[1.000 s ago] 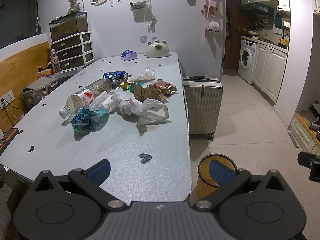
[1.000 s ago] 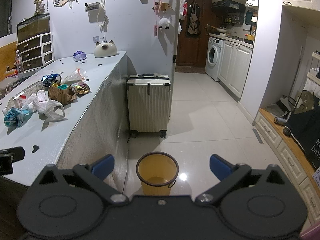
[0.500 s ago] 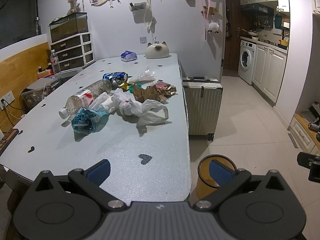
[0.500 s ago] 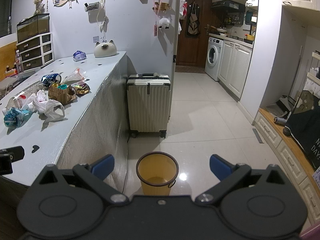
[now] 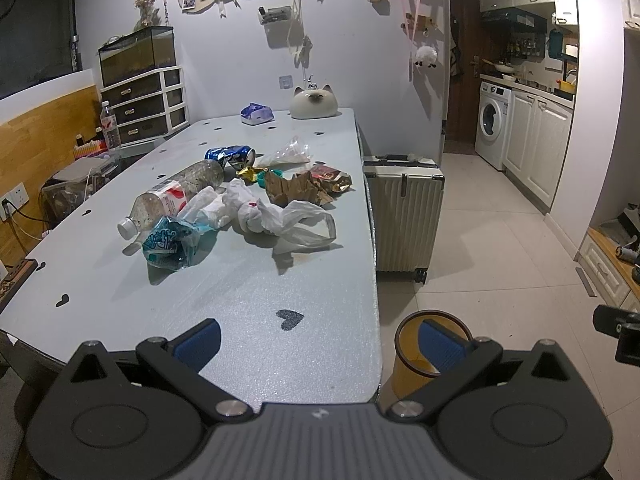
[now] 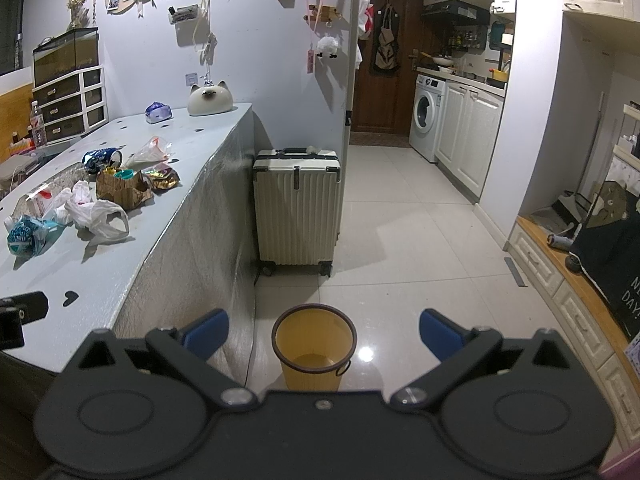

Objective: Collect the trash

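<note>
Trash lies in a heap on the pale blue table (image 5: 240, 304): a clear plastic bottle (image 5: 176, 196), a teal wrapper (image 5: 168, 242), a white plastic bag (image 5: 280, 220), a crushed blue can (image 5: 232, 156), torn brown paper (image 5: 294, 192) and a red-gold snack wrapper (image 5: 332, 180). A yellow bin (image 6: 314, 346) stands on the floor by the table's near corner. My left gripper (image 5: 320, 340) hangs open over the near table edge, well short of the heap. My right gripper (image 6: 324, 332) is open above the bin (image 5: 420, 360), with nothing held.
A cream suitcase (image 6: 298, 204) stands against the table's side. A cat-shaped ornament (image 5: 314, 102) and a tissue pack (image 5: 258, 114) sit at the table's far end. Drawers and a tank (image 5: 140, 92) are at the back left. A tiled floor (image 6: 400, 248) leads to a washing machine (image 6: 428, 118).
</note>
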Demonstrator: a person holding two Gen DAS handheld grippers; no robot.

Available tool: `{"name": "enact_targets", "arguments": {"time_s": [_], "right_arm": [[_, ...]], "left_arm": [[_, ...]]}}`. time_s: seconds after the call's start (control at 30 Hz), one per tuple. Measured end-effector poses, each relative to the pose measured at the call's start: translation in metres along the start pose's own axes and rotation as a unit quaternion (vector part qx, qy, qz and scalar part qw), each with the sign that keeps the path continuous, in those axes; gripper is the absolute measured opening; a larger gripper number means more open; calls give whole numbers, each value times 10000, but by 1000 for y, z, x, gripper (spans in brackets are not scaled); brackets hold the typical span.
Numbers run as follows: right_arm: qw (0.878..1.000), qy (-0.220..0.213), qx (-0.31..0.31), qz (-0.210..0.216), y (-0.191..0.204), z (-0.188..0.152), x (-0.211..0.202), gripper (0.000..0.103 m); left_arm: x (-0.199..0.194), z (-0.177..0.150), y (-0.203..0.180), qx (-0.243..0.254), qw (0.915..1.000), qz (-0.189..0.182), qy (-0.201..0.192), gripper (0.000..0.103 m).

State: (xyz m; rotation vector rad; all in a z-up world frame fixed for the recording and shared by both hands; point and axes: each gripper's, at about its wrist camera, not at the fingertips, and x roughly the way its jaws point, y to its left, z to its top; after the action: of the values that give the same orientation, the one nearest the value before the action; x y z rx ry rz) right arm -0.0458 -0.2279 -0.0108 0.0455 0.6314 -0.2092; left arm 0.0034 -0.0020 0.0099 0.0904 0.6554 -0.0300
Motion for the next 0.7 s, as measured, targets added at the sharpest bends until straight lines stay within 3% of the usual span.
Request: {"name": "enact_targets", "arguments": {"time_s": [0.7], "right_arm": [[10000, -8, 12, -9, 5, -4, 2, 103]], "left_arm": [[-11, 0, -7, 8, 10000, -19, -52, 103]]}}
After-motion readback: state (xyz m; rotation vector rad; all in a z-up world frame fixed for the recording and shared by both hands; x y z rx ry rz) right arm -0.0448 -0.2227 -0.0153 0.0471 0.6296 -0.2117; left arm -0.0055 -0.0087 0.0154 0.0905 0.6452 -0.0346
